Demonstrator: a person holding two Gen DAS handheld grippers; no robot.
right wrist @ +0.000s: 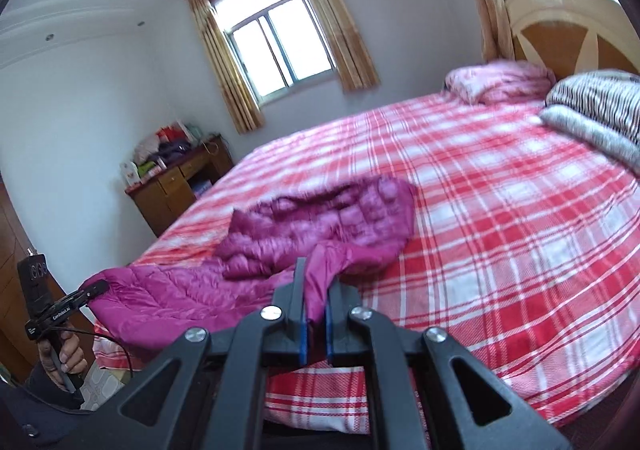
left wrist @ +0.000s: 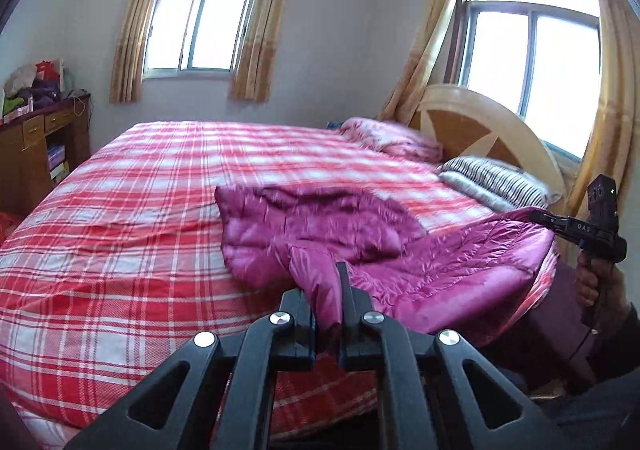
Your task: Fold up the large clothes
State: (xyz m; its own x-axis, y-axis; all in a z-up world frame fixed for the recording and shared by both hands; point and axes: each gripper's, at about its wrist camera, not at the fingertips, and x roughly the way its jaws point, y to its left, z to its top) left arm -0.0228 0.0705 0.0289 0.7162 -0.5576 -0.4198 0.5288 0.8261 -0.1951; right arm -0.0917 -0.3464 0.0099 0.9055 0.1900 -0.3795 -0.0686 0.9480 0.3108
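Left tool: fingers nearly closed, a fold of jacket pinched between them. Right tool: fingers likewise clamped on jacket fabric, handle gripped by one hand.

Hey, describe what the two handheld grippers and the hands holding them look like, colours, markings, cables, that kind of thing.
Both are black, with angular cut-out linkages and silver round pivot bolts. The right gripper has blue pads on its fingers' inner faces. Seen from outside, the right gripper carries white "DAS" lettering and a small green light. The left gripper has a white-lettered label and a thin black cable. Bare hands grip the handles, with dark sleeves.
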